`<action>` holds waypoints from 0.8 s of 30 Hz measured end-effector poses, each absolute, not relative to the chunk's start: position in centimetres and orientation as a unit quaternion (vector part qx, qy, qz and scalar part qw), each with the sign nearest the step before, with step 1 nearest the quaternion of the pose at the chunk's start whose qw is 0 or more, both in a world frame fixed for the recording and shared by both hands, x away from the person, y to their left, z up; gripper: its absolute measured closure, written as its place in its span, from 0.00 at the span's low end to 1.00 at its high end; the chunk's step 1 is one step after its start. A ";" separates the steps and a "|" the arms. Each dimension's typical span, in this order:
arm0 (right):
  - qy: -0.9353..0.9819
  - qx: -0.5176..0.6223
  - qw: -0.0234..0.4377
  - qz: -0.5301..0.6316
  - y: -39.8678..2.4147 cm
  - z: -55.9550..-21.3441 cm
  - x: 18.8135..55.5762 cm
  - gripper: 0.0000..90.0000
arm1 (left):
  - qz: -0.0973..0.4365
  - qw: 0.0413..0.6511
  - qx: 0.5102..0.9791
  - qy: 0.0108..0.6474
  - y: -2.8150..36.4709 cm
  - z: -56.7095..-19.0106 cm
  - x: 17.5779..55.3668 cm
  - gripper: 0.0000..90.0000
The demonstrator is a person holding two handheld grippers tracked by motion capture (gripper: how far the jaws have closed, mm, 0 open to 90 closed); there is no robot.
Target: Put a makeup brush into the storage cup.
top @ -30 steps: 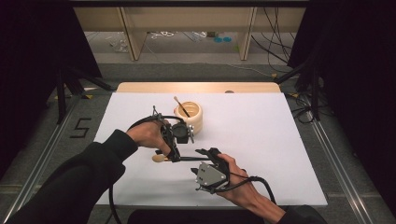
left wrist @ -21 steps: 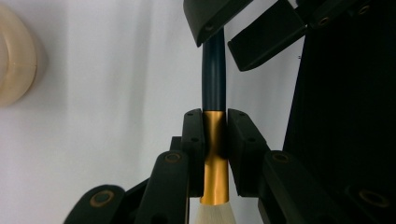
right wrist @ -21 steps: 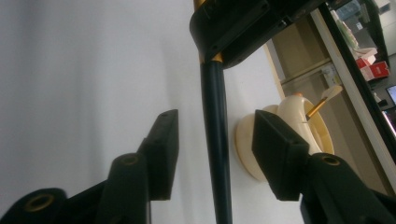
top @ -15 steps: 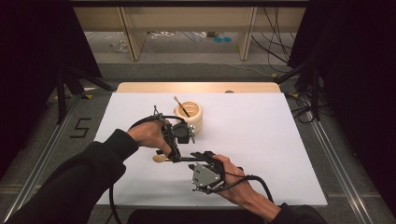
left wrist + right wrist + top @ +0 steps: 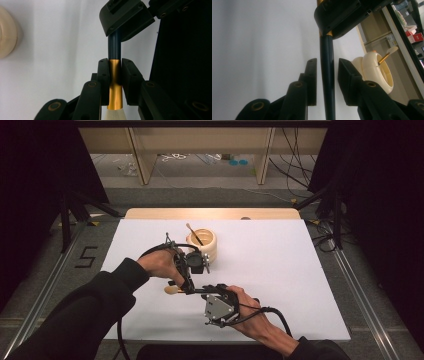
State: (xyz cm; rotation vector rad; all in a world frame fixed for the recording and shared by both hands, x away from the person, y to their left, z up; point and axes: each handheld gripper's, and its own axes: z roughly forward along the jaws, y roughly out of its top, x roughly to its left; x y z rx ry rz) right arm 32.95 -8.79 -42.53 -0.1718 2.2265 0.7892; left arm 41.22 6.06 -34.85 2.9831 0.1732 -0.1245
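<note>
Closing in, the right gripper [image 5: 200, 291] has just been narrowing its fingers [image 5: 312, 82] around the dark handle of the makeup brush [image 5: 114, 75], while both hands hold their places above the tabletop [image 5: 280, 270]. In the right gripper view the handle runs straight up between the two fingers with a sliver of gap on either side, so they are narrow but not yet pressing. Over on the left gripper [image 5: 186, 281], the fingers [image 5: 103, 77] are clamped tight on the brush's gold ferrule, pale bristles poking out toward its camera. So the brush hangs just off the tabletop, bridging the two grippers: long axis lying along the line between them, bristle end at the left hand, dark handle end reaching into the right. I'd say a handover is on, and the right only needs to finish squeezing. Behind them sits the cream holder [image 5: 202, 243] with another brush [image 5: 194, 233] leaning in it.
</note>
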 end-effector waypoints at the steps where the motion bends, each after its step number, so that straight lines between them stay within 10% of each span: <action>1: 0.873 -0.054 0.374 0.309 -8.8 -42.6 32.8 0.80 | -0.042 0.076 0.995 0.058 6.1 -34.9 41.2 0.86; 24: 0.878 -0.067 0.374 0.292 -8.5 -42.5 32.6 0.88 | -0.049 0.076 0.994 0.054 6.0 -34.9 41.1 0.86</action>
